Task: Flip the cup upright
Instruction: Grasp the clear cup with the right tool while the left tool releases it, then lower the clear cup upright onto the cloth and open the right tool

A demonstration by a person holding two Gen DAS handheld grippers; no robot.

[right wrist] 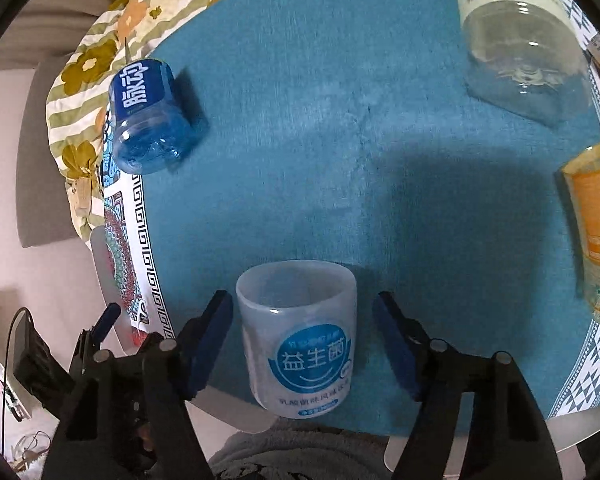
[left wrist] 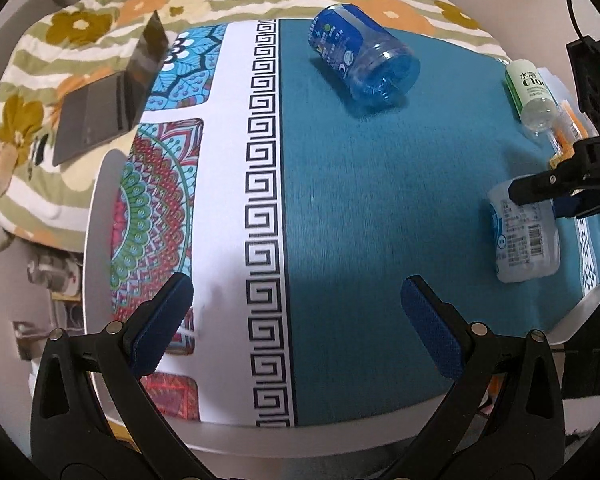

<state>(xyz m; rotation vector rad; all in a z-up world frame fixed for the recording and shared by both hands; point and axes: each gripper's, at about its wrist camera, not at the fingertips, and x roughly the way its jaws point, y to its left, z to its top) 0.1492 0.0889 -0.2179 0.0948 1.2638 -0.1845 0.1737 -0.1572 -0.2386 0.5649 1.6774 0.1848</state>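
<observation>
A translucent white plastic cup [right wrist: 298, 336], cylindrical and smooth-walled with a round blue printed label, is seen between the fingers of the right gripper [right wrist: 302, 346] at the near edge of the surface [right wrist: 340, 140]. The blue ribbed pads stand well apart on either side of the cup, with a gap visible between each pad and the cup wall; nothing is gripped. Whether the cup is mouth-up or mouth-down cannot be told. In the left wrist view the same cup [left wrist: 524, 236] is seen at the right, partly covered by the right gripper's black finger.

The left gripper [left wrist: 296, 324] is held spread wide over the patterned near-left part of the surface, with nothing between its fingers.

The surface is covered by a woven teal cloth with a white band of black key-pattern and coloured medallions at the left. A broad stretch of bare teal cloth lies in the middle.

A blue transparent cut bottle [left wrist: 362, 58] lies tilted at the far side. A clear bottle with a green label [right wrist: 512, 32] is placed at the far right, and an orange-labelled bottle [right wrist: 598, 224] at the right edge. A grey laptop [left wrist: 108, 100] rests on a flowered quilt [left wrist: 80, 24] beyond the left edge.
</observation>
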